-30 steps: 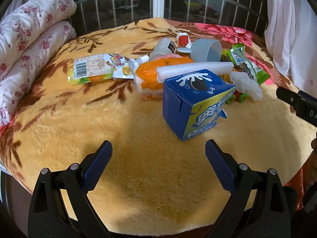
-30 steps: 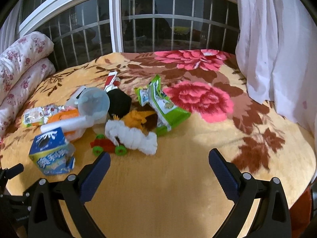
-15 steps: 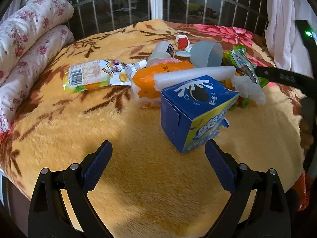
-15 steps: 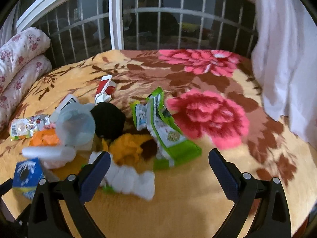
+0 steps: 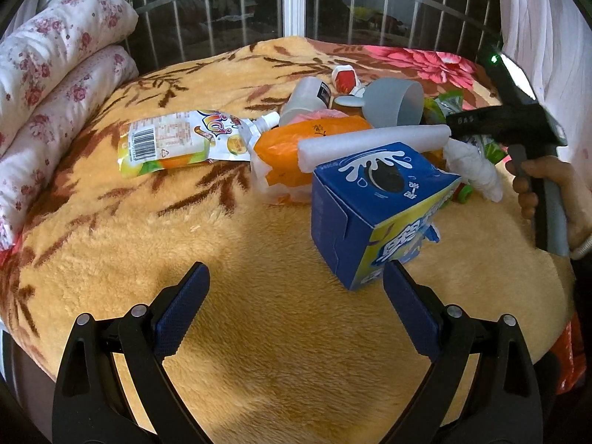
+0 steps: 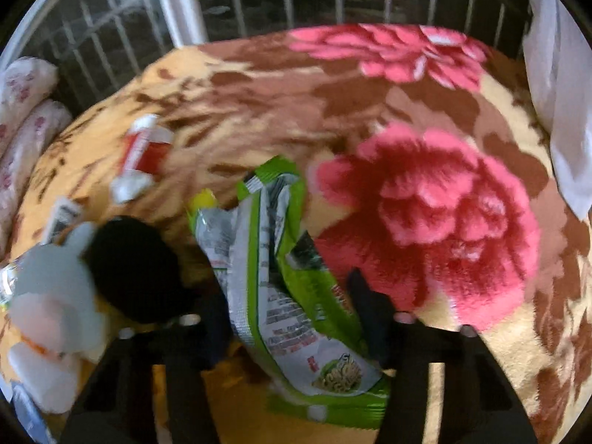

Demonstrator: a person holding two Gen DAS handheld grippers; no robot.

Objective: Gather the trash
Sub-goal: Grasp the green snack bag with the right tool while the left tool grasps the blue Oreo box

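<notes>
A pile of trash lies on the floral blanket (image 5: 111, 251). In the left wrist view I see a blue cookie box (image 5: 373, 207), a white foam tube (image 5: 370, 144), an orange bag (image 5: 296, 148), a juice pouch (image 5: 174, 140) and a grey cup (image 5: 396, 100). My left gripper (image 5: 296, 318) is open and empty, just short of the box. My right gripper (image 6: 292, 318) is open, its fingers on either side of a green snack bag (image 6: 288, 296), which it does not pinch. The right tool's body (image 5: 510, 122) shows at the right of the left wrist view.
A black round object (image 6: 129, 266), a red and white wrapper (image 6: 144, 148) and a grey cup (image 6: 48, 277) lie left of the green bag. Rolled floral bedding (image 5: 48, 85) lies at the left. Window bars (image 5: 296, 0) and a white curtain (image 6: 562, 92) stand behind.
My right gripper has moved forward and down over the pile until its fingers straddle the green snack bag. My left gripper has edged slightly forward toward the blue box.
</notes>
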